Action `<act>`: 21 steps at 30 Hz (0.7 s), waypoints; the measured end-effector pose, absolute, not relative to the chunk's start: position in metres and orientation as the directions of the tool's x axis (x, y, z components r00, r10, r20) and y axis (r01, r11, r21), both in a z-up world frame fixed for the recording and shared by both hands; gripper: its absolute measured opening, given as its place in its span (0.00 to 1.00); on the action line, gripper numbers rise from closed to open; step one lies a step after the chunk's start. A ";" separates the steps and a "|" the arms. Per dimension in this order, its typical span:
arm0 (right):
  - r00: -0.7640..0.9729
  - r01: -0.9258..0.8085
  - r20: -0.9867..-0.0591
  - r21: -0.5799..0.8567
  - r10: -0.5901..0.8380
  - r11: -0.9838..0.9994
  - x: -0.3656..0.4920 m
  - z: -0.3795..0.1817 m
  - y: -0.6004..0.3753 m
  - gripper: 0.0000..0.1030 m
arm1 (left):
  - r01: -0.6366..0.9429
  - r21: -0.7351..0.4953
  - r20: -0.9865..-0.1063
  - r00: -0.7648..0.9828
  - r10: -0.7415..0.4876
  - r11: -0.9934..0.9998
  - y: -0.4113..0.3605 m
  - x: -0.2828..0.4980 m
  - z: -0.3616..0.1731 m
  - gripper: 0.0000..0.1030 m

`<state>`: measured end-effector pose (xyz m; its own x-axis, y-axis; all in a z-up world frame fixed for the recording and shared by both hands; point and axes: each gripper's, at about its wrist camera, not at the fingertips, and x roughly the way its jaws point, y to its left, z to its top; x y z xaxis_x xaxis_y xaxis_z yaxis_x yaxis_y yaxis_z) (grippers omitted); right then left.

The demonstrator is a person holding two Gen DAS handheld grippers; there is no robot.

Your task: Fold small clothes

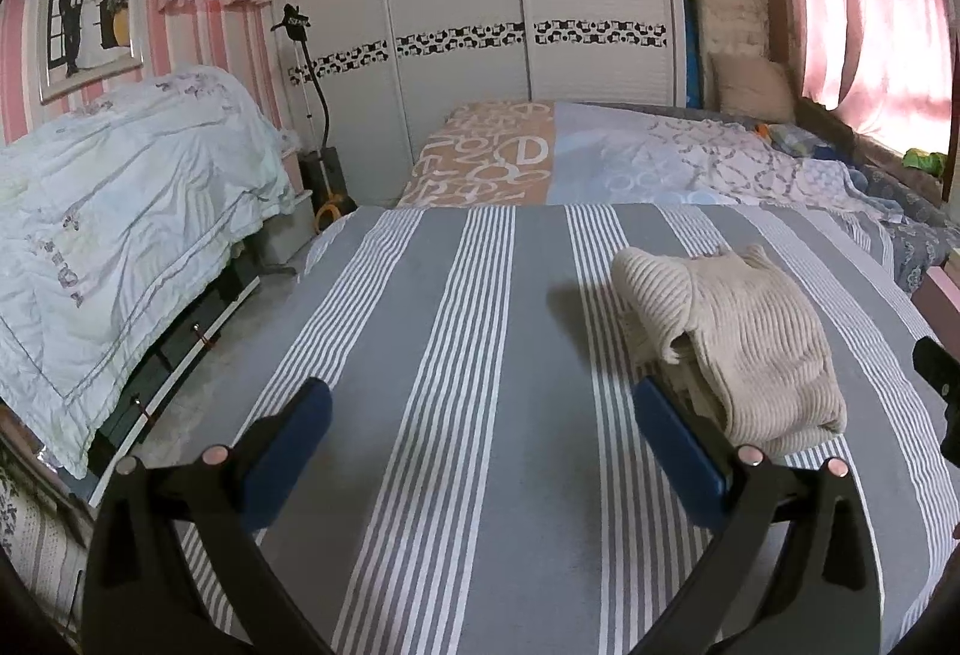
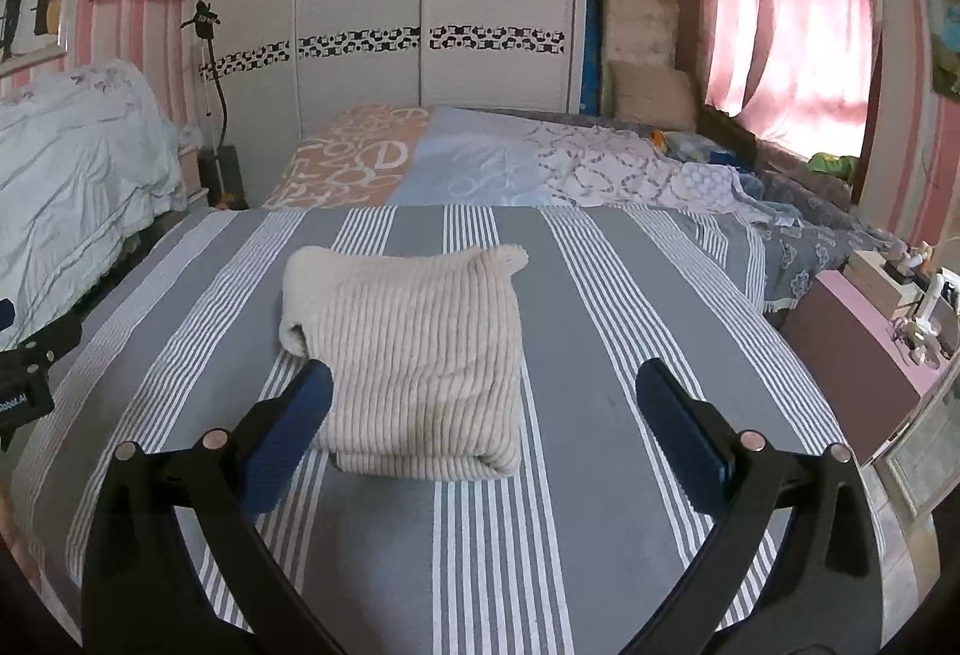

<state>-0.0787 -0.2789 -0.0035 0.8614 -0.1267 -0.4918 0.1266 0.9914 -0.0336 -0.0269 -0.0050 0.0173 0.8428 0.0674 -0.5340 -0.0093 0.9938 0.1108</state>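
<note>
A beige ribbed knit garment [image 2: 414, 355] lies folded into a compact rectangle on the grey-and-white striped cover [image 2: 600, 295]. In the left wrist view the same garment [image 1: 732, 337] sits to the right of my left gripper [image 1: 480, 403], which is open with nothing between its blue-padded fingers; the right pad's tip is close to the fold's near edge. My right gripper [image 2: 483, 385] is open too, its left pad next to the garment's near left corner, its right pad over bare cover. The garment's near part lies between the pads.
The striped cover [image 1: 480, 295] ends at a gap on the left, with a white quilted bed [image 1: 120, 211] beyond. Another bed with patterned bedding [image 2: 480, 162] lies behind. A pink side table [image 2: 864, 355] with small items stands at the right. White wardrobe doors fill the back wall.
</note>
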 end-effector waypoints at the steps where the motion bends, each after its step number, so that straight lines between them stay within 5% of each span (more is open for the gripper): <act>1: 0.863 0.129 -0.488 -0.037 -0.130 0.991 -0.079 -0.002 -0.279 0.97 | -0.010 0.112 -0.532 0.844 0.068 0.994 -0.005 -0.028 0.018 0.98; 21: 0.863 0.153 -0.481 -0.044 -0.155 0.987 -0.073 0.003 -0.283 0.97 | -0.015 0.130 -0.502 0.861 0.079 0.991 -0.011 -0.034 0.026 0.98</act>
